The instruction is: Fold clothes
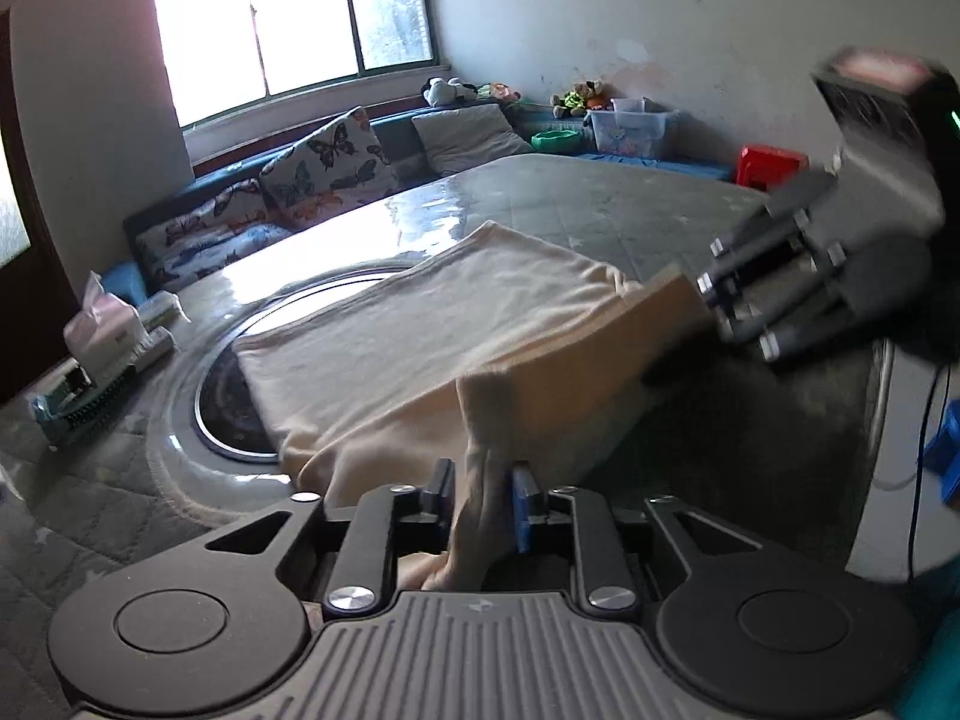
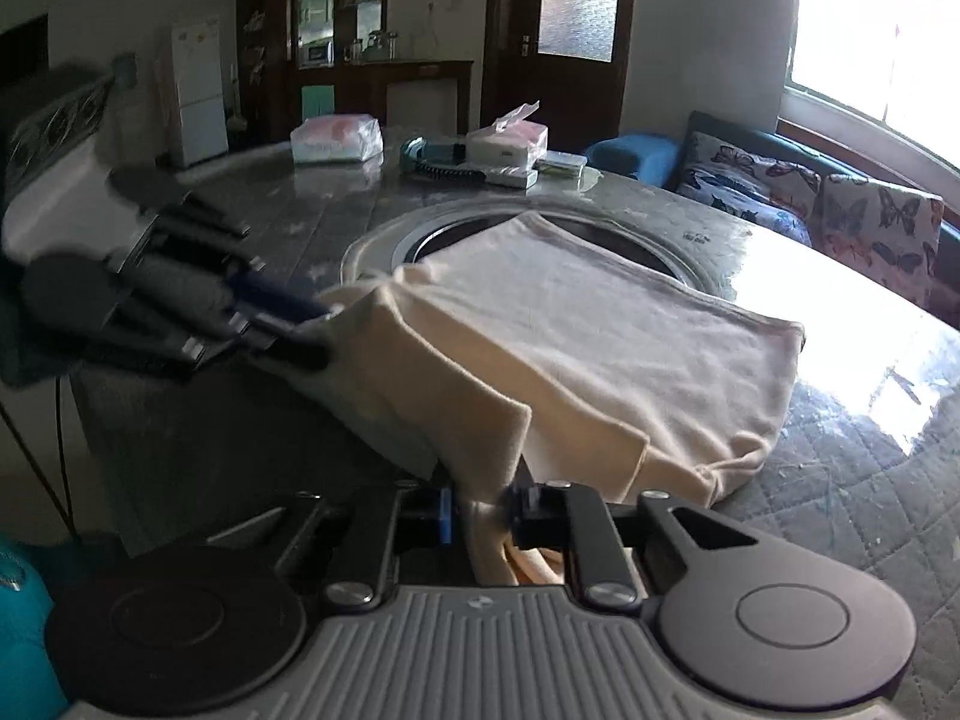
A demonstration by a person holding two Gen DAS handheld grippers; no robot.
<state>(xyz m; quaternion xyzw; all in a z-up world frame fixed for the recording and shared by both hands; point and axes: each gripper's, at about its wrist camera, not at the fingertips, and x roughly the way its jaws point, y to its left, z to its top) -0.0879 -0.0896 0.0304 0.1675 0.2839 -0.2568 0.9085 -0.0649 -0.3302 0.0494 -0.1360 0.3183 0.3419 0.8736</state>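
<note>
Left gripper (image 1: 483, 495) and right gripper (image 2: 483, 495) each pinched cream garment (image 1: 432, 324) edge; advised lifting evenly, keeping hem taut.

Both claws point downward over the tabletop edge. The left claw (image 1: 483, 495) pinches cream cloth (image 1: 480, 324); the right claw (image 2: 485, 504) pinches the same cloth.

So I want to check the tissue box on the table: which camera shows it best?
The right wrist view: the tissue box sits upright and sharp beyond the cream garment, tissue sticking out. The left wrist view shows the box at the picture's left edge, distorted and blurrier.
</note>
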